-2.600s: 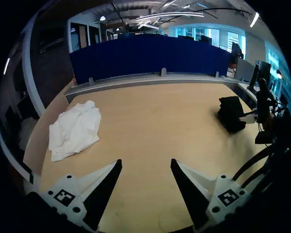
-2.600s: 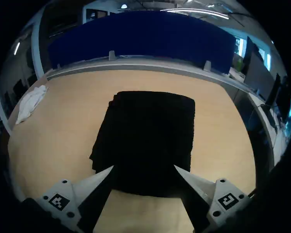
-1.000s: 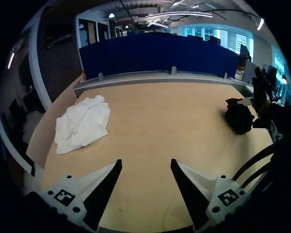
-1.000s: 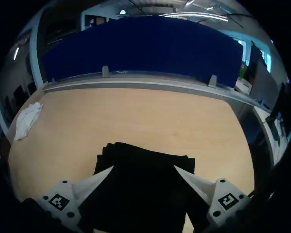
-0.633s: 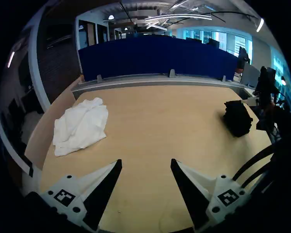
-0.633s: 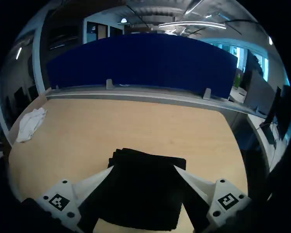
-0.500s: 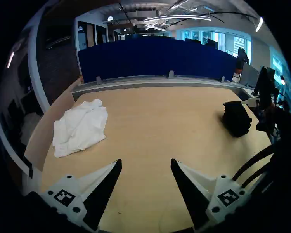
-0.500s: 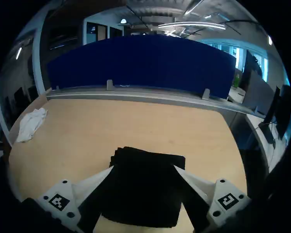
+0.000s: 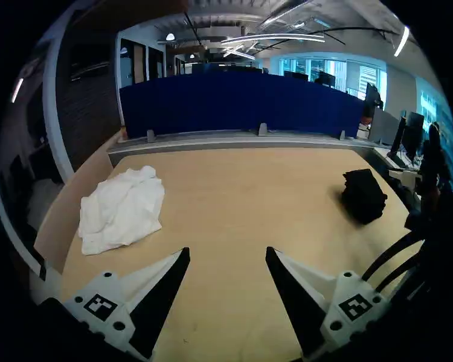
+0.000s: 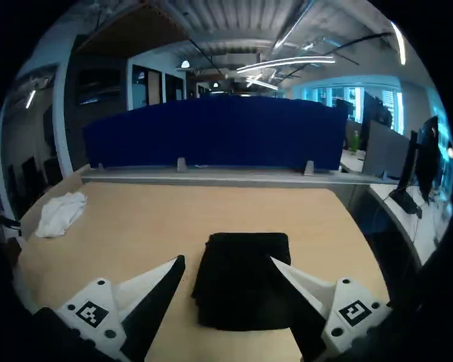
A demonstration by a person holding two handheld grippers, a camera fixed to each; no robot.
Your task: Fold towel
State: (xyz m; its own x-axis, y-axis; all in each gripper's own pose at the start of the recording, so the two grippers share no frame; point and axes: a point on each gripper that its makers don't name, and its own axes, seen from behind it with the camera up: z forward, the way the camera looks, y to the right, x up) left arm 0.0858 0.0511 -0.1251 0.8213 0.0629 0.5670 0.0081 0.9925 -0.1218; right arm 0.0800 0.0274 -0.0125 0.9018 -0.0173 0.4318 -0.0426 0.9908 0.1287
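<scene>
Lying folded, the black towel (image 10: pixel 244 283) shows between the right tool's (image 10: pixel 226 258) parted jaws.

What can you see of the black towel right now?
The black towel is a dark, soft-looking cloth folded into a compact, thick rectangle, with stacked layers showing at its edges. It lies flat on the light wooden table, toward its right side. The right claw hangs open just above its near end and does not seem to touch the cloth.
</scene>
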